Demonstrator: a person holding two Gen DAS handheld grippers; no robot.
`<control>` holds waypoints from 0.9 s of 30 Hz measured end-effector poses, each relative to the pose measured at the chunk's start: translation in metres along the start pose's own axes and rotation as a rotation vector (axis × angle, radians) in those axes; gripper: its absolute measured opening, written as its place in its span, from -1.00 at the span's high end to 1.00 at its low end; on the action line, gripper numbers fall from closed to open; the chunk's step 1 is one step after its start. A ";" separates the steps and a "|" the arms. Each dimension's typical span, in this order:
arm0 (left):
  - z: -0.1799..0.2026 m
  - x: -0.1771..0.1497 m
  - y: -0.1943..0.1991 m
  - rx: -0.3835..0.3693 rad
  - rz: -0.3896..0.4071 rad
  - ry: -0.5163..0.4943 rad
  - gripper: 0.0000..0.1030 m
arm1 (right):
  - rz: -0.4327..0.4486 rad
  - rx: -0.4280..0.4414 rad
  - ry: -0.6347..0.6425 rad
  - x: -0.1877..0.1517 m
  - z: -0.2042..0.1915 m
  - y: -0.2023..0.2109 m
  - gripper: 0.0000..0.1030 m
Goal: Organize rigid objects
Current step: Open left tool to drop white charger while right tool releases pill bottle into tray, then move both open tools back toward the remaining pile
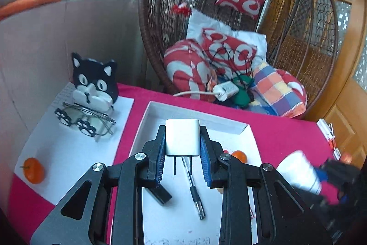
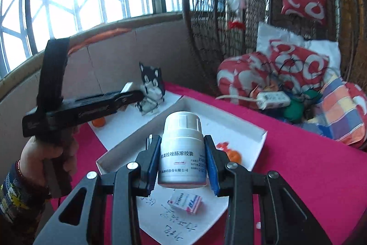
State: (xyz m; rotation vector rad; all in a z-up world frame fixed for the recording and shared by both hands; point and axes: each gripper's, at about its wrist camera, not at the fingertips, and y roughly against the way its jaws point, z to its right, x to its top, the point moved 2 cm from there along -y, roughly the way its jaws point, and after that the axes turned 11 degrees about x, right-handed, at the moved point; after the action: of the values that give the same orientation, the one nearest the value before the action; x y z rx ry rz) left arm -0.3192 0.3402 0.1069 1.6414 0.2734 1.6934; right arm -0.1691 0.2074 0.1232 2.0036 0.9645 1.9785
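Left gripper [image 1: 182,141] pinches a white charger plug [image 1: 182,137] between its blue pads, prongs pointing back toward the camera, held above the white tray [image 1: 243,128] on the red tablecloth [image 1: 282,137]. Inside the tray lie a pen [image 1: 195,190], a black block [image 1: 160,194] and a small orange item [image 1: 239,156] (identity unclear). Right gripper [image 2: 182,153] clamps a white pill bottle [image 2: 181,150] above the same tray; a small medicine box [image 2: 185,201] lies beneath. Glasses [image 1: 84,121] rest before a cat figurine [image 1: 95,82] on the white sheet [image 1: 68,153].
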 end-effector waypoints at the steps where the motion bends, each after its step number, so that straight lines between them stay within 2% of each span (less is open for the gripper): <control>1: 0.001 0.000 -0.009 -0.006 -0.019 -0.006 0.49 | -0.022 0.004 -0.004 -0.003 -0.001 -0.011 0.30; 6: 0.004 -0.009 -0.052 0.047 -0.125 -0.058 0.49 | -0.117 -0.005 0.012 -0.016 -0.009 -0.056 0.30; 13: 0.002 -0.013 -0.054 0.077 -0.109 -0.055 0.47 | -0.163 -0.044 0.025 -0.030 -0.010 -0.079 0.29; 15: 0.001 -0.014 -0.053 0.086 -0.105 -0.050 0.27 | -0.154 -0.048 0.013 -0.031 -0.007 -0.078 0.29; 16: -0.001 -0.014 -0.049 0.091 -0.095 -0.038 -0.17 | -0.149 -0.051 0.012 -0.031 -0.006 -0.077 0.27; 17: -0.003 -0.013 -0.046 0.098 -0.079 -0.021 -0.69 | -0.138 -0.054 0.013 -0.031 -0.005 -0.074 0.09; 18: -0.005 -0.012 -0.040 0.107 -0.053 -0.003 -0.83 | -0.126 -0.053 0.014 -0.031 -0.004 -0.070 -0.13; 19: -0.007 -0.012 -0.031 0.120 -0.019 0.013 -1.00 | -0.106 -0.054 0.013 -0.031 -0.004 -0.064 -0.65; 20: -0.010 -0.012 -0.019 0.140 0.022 0.034 -1.00 | -0.072 -0.063 0.014 -0.031 -0.004 -0.055 -0.82; 23: -0.016 -0.016 0.010 0.161 0.096 0.095 -0.99 | 0.018 -0.086 0.026 -0.033 -0.003 -0.026 -1.00; 27: -0.011 -0.024 0.051 0.125 0.187 0.146 -0.99 | 0.115 -0.084 0.019 -0.037 0.000 0.011 -1.00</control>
State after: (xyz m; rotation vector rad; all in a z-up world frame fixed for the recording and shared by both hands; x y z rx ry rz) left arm -0.3506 0.2930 0.1183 1.6794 0.3103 1.9774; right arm -0.1619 0.1791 0.0981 2.0402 0.7721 2.0627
